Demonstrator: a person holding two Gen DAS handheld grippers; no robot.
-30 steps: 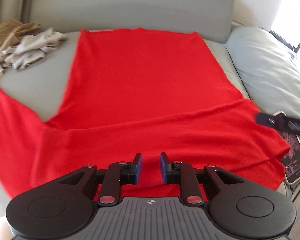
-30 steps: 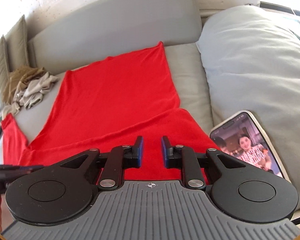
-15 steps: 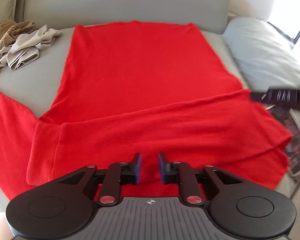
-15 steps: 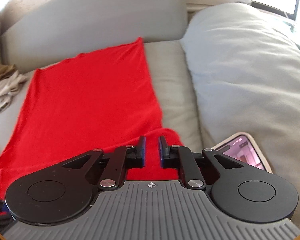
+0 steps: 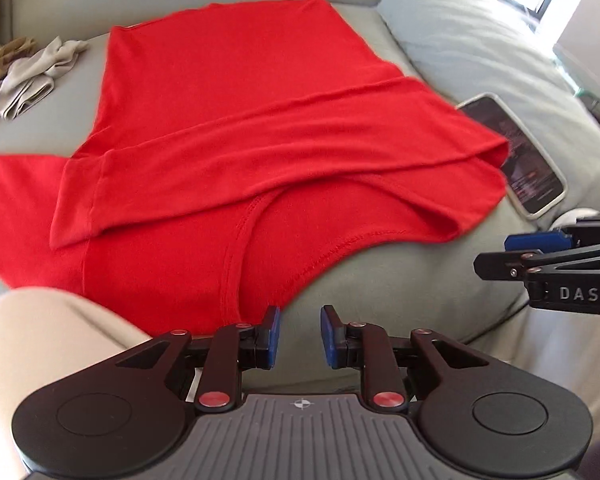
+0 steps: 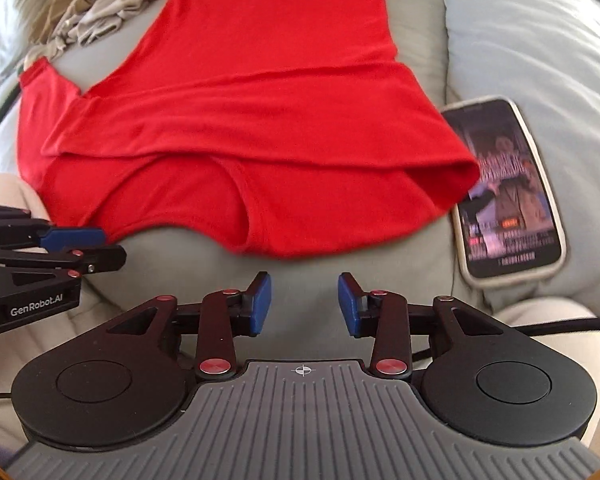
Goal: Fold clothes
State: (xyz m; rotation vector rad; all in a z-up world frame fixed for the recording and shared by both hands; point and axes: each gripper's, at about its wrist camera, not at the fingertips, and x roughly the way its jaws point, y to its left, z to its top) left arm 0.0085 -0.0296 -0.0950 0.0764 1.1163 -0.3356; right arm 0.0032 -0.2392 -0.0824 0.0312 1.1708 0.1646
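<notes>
I see the red knit long-sleeved shirt (image 5: 236, 128) spread flat on the grey-green sofa seat (image 5: 380, 272), one sleeve folded across its chest and the neckline facing me. My left gripper (image 5: 299, 338) hangs just off the shirt's near edge, jaws parted and empty. My right gripper (image 6: 303, 305) sits over bare cushion near the collar, jaws released wider, holding nothing. A lit smartphone in a pale case (image 6: 508, 192) lies just beside the shirt's folded shoulder, and a crumpled heap of beige clothes (image 6: 92, 12) rests at the far left.
</notes>
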